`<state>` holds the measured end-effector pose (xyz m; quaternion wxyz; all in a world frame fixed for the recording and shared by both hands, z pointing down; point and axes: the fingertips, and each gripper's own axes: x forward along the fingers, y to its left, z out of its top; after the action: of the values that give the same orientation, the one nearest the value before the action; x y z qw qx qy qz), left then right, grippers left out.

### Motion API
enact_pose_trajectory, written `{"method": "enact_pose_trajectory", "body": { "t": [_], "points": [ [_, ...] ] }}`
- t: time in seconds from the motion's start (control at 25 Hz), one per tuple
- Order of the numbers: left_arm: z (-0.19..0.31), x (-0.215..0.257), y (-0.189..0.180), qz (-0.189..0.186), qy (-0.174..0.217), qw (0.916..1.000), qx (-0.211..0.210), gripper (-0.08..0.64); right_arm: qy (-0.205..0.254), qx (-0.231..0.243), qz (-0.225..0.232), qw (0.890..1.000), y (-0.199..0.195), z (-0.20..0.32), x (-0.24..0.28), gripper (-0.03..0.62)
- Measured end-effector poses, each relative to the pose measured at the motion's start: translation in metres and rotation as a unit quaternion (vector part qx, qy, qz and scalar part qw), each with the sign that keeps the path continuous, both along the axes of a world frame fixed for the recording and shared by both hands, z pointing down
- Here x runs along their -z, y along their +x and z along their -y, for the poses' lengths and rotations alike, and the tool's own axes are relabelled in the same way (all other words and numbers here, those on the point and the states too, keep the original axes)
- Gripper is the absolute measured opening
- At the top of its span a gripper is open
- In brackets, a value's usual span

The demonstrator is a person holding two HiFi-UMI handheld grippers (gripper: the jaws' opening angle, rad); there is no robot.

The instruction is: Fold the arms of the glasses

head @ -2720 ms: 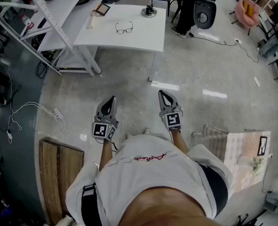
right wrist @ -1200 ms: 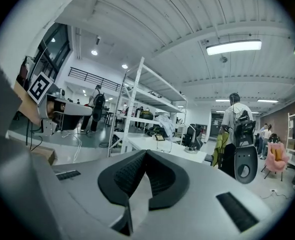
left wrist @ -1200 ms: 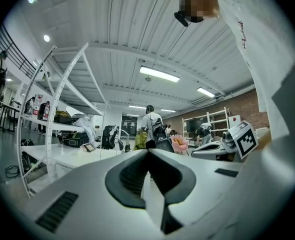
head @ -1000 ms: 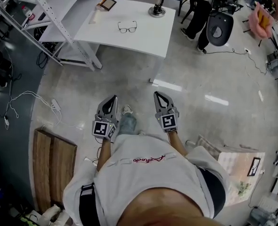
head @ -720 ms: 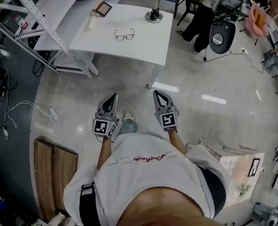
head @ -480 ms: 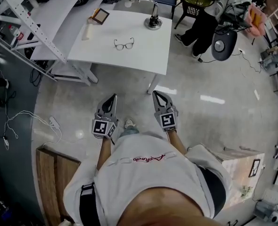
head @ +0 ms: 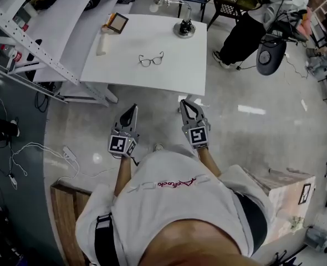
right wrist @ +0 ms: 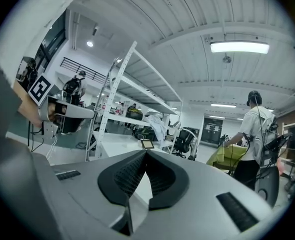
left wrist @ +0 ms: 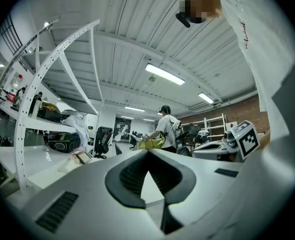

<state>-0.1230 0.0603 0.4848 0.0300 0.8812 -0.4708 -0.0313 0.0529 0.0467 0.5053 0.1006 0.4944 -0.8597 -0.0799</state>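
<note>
Thin dark-rimmed glasses (head: 151, 60) lie on the white rectangular table (head: 116, 68) at upper centre of the head view, frame running left to right. Below, well apart, the grey left gripper (head: 133, 110) and grey right gripper (head: 183, 103) point toward them, jaws pressed together and empty, neither clearly nearer.

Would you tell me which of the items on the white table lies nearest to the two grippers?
The glasses: the lamp, small frame and white roll all lie farther back.

White table (head: 174, 71), glossy grey floor (head: 263, 143)
</note>
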Motion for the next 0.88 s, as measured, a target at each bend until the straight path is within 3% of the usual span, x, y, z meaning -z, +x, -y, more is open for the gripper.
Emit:
{"method": "enact_pose_trajectory", "body": {
  "t": [0.56,0.88],
  "points": [
    [0.034,-0.019,-0.012,0.003,-0.025,0.9997,-0.007,0.02,-0.023,-0.013,0.0,1.0,-0.008,0.033,-0.02,-0.003],
    [0.084,-0.021,-0.011,0.001,-0.025,0.9997,0.001,0.02,-0.031,0.0,0.008,0.999,-0.014,0.082,-0.026,-0.003]
  ]
}}
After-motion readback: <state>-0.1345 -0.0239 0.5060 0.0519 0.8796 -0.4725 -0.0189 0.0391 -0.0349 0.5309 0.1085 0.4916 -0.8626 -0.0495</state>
